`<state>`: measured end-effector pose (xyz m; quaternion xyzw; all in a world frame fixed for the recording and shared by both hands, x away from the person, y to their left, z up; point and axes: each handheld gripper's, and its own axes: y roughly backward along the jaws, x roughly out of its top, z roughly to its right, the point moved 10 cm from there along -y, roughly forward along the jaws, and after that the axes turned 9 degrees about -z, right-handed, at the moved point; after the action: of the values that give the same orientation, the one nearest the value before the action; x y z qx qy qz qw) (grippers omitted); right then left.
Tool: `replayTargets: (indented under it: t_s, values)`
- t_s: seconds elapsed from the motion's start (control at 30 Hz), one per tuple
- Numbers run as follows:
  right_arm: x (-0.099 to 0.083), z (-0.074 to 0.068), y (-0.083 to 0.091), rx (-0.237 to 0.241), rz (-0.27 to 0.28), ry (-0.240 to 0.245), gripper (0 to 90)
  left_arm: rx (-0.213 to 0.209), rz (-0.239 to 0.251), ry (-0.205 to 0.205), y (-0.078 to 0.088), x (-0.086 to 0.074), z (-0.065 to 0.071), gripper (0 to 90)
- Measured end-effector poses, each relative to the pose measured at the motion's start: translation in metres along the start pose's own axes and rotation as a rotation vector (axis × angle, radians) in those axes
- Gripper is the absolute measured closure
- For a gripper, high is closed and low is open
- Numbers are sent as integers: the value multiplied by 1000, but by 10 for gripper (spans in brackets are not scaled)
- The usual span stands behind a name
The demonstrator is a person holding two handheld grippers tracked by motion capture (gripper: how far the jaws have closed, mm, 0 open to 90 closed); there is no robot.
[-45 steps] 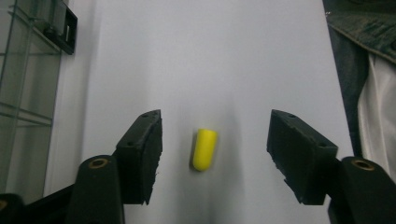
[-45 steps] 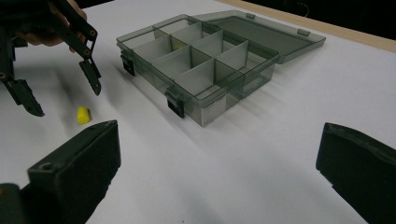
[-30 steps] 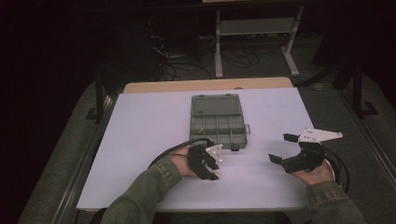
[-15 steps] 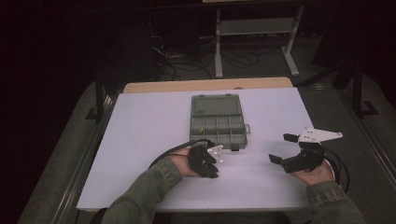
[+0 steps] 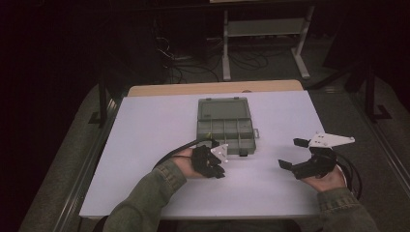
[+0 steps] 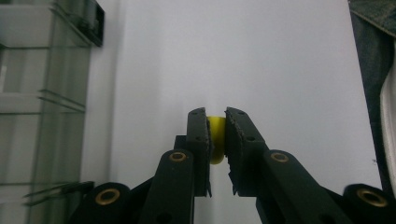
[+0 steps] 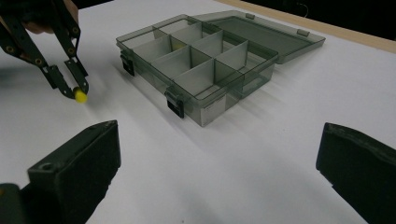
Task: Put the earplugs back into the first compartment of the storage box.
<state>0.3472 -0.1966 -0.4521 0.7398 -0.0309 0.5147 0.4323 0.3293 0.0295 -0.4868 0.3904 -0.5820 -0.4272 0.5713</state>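
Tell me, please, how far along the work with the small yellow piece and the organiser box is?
Done: the compartment box lies open, lid flat behind it. In hand: the left gripper has just been closing and now pinches the yellow piece at the white table beside the box. Left: probably lifting it into a compartment. The right gripper waits open.

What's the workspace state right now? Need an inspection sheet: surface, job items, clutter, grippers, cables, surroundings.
Surface: white table, wooden strip along its far edge.
Job's things: clear box with its lid open flat and divided compartments; small yellow piece just in front of the box.
Clutter: nothing seen.
Grippers: left gripper has just closed on the yellow piece; right gripper open, holding nothing, resting right of the box.
Cables: black cable trails from the left gripper.
Surroundings: dark room, metal stand and floor wires beyond the table.
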Motion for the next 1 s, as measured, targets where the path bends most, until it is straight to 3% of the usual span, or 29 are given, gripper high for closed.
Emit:
replayTargets:
  t_s: [0.43,0.63,0.8,1.0]
  values:
    - [0,0,0,1,-3,-2,0,100,82,28,42,8,-30,802]
    - [0,0,-1,1,-5,0,0,135,106,61,51,7,-47,802]
    - [0,0,-1,2,-4,-1,0,158,125,105,57,2,-64,804]
    - [-1,0,-1,3,-5,-2,0,200,152,193,60,-12,-89,805]
